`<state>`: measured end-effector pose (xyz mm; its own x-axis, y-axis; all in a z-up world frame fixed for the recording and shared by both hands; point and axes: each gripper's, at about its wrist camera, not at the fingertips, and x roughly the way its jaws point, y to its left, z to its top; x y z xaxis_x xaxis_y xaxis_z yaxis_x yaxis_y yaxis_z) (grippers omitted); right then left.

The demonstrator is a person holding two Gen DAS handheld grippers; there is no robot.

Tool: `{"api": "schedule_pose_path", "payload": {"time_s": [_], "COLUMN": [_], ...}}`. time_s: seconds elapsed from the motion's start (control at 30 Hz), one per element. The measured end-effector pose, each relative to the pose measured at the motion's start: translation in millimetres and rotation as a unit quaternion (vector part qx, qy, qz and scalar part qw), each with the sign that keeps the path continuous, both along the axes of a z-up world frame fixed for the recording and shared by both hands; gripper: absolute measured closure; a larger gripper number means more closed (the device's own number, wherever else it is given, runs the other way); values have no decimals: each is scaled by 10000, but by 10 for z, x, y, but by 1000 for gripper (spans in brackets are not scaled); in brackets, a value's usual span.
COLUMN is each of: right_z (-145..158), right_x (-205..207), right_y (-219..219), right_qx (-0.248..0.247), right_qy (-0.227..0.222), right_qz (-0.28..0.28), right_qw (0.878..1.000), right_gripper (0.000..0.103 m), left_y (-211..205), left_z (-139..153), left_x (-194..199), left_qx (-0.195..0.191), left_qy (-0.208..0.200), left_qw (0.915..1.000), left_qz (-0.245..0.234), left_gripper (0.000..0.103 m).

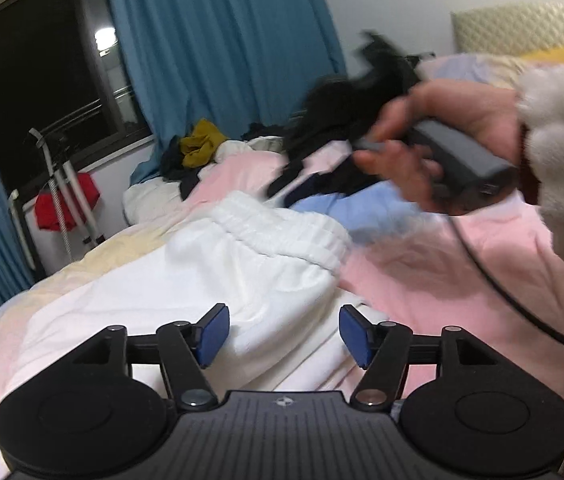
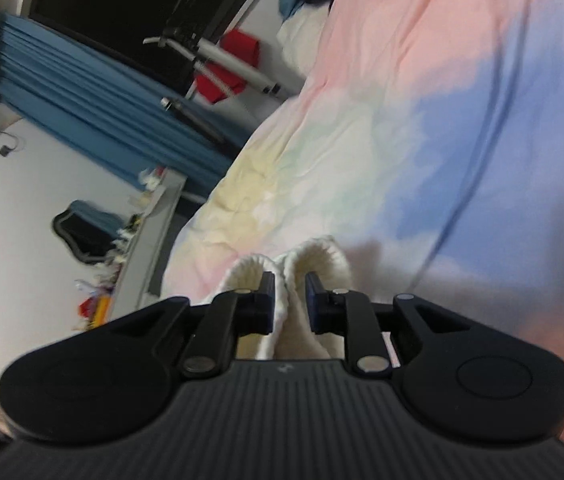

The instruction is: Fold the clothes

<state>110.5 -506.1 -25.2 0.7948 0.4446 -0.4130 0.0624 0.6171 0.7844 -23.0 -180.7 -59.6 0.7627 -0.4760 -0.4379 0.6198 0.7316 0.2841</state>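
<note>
The left gripper (image 1: pixel 280 334) is hovering with jaws spread wide over the white trousers (image 1: pixel 218 276) lying on the pastel duvet (image 1: pixel 442 276). The right gripper (image 2: pixel 289 300) is pinching a ribbed cream fabric fold (image 2: pixel 302 264) above that duvet.

Pastel bed, white trousers, blue curtain

White trousers (image 1: pixel 250 264) are lying on a duvet (image 1: pixel 442 272) that is showing pink, pale blue, cream-yellow and white cloud-like patches; beyond the trousers a heap (image 1: pixel 202 148) is mixing mustard, navy and black, and beside it a teal-blue curtain (image 1: pixel 218 40) is hanging. The left gripper (image 1: pixel 280 332) is showing blue pads (image 1: pixel 213 334) on black arms; the right gripper (image 2: pixel 289 300) is pinching ribbed cream knit (image 2: pixel 302 264).
</note>
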Motion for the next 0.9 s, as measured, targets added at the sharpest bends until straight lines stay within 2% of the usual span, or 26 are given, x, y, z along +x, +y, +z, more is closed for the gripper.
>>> {"api": "schedule_pose_path", "payload": {"time_s": [0.1, 0.13, 0.2, 0.23, 0.3, 0.43, 0.67, 0.7, 0.77, 0.9], "right_z": [171, 191, 207, 207, 181, 60, -219, -287, -417, -559], "right_x": [-380, -503, -726, -832, -993, -1030, -789, -748, -673, -501], "right_y": [35, 59, 132, 195, 344, 572, 828, 847, 818, 814], "right_qx": [-153, -85, 23, 30, -174, -428, -916, -980, -730, -307], "right_qy": [-129, -195, -302, -341, -273, 154, 646, 753, 853, 732], "right_qz": [-523, -577, -583, -544, -439, -302, -284, -291, -305, -118], "right_qw": [9984, 9981, 9978, 9979, 9985, 9985, 9933, 9919, 9932, 9968], "right_gripper": [68, 57, 33, 29, 28, 27, 27, 23, 17, 17], "left_y": [324, 432, 699, 825, 1104, 1665, 2153, 2190, 2247, 2322], "left_z": [261, 347, 487, 549, 646, 712, 450, 407, 335, 229], "left_x": [-87, -109, -70, -44, 58, 296, 515, 522, 520, 509], "left_qx": [-368, -482, -612, -621, -768, -1506, -2194, -2208, -2209, -2240], "left_qy": [125, 143, 162, 175, 306, 940, 1803, 1921, 2081, 2211], "left_qw": [9988, 9979, 9950, 9929, 9864, 9644, 9290, 9261, 9233, 9208], "left_qz": [303, 419, 767, 996, 1417, 1961, 2374, 2381, 2355, 2302], "left_gripper": [27, 22, 19, 14, 6, 4, 5, 5, 5, 5]}}
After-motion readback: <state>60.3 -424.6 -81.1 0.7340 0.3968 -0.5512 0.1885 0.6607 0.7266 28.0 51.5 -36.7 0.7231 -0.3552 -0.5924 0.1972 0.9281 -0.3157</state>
